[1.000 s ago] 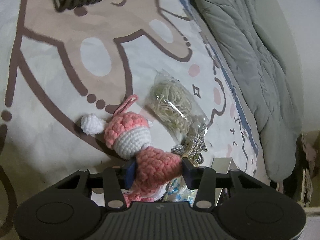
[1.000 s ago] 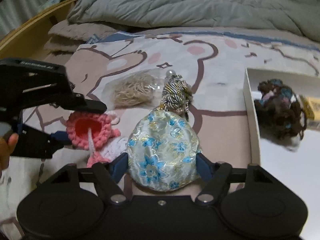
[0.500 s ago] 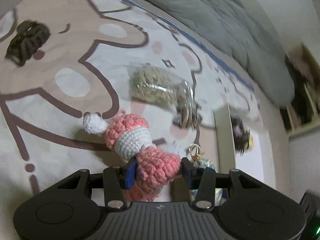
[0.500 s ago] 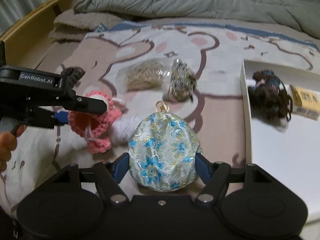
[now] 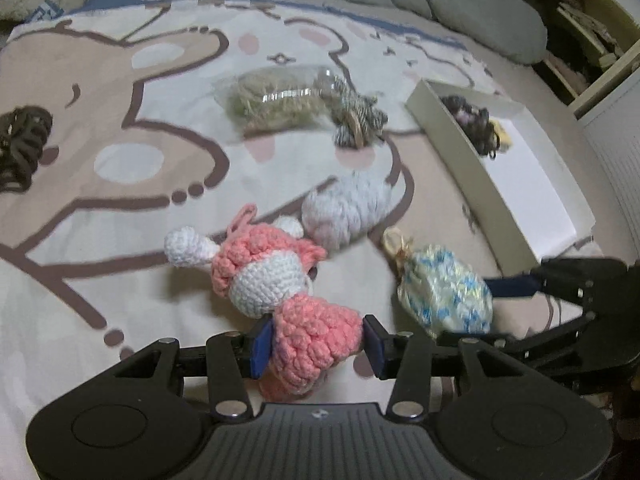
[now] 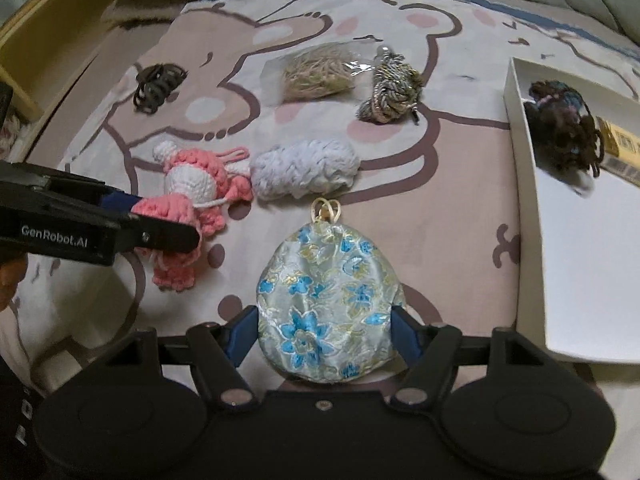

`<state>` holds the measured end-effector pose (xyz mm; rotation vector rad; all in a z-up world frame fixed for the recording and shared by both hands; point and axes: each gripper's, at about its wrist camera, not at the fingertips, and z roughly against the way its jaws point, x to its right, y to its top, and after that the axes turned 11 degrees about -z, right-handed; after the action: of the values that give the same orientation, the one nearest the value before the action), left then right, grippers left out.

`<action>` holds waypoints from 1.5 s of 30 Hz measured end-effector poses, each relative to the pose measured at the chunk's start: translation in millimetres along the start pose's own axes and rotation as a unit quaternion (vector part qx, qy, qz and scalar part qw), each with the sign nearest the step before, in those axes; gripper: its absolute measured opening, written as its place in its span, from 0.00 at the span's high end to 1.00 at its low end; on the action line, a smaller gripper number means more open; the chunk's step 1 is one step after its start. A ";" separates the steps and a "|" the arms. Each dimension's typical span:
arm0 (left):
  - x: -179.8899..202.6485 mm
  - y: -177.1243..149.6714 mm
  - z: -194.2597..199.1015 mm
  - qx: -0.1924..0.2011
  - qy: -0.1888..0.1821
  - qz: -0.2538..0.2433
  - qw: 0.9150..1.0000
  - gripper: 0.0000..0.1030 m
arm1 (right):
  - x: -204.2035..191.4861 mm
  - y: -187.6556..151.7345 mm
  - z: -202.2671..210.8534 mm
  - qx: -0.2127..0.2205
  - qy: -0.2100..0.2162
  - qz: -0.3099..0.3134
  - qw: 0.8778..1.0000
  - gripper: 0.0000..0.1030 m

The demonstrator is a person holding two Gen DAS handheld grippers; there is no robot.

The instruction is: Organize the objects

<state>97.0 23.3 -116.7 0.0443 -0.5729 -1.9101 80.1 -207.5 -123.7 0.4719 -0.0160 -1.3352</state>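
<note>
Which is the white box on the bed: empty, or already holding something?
Already holding something. The white box contains a dark tangled yarn bundle and a small yellow pack at its far end; the rest of its floor is bare.

- The crocheted bundle [image 6: 306,168] lies mid-blanket [image 6: 460,184].
- Left of it is the crocheted doll [image 6: 192,188]; nearer the camera, the brocade pouch [image 6: 326,304].
- Behind it lie the fibre bag [image 6: 316,72] and cord knot [image 6: 392,88].
- Far right of it stands the box [image 6: 524,136].

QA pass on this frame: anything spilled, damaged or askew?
Nothing stands out. The crochet doll and floral pouch sit squarely in the jaws; the white box lies flat with its contents inside.
</note>
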 end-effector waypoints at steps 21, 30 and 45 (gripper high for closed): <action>-33.1 -17.3 -12.5 0.026 0.011 0.275 0.961 0.57 | -3.0 -5.1 -27.3 0.003 -0.005 0.030 1.000 0.06; -24.2 -9.6 6.8 0.054 0.033 0.233 0.970 0.59 | 2.7 2.0 -22.3 0.013 -0.014 0.027 0.999 0.23; 4.6 12.3 65.8 0.159 0.074 0.144 0.974 0.59 | -7.2 22.2 42.5 0.147 -0.014 0.038 0.988 0.32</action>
<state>86.5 39.8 -52.5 0.2933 -0.7361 -1.5063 87.2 -210.9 -75.8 0.6950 -0.2557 -1.2698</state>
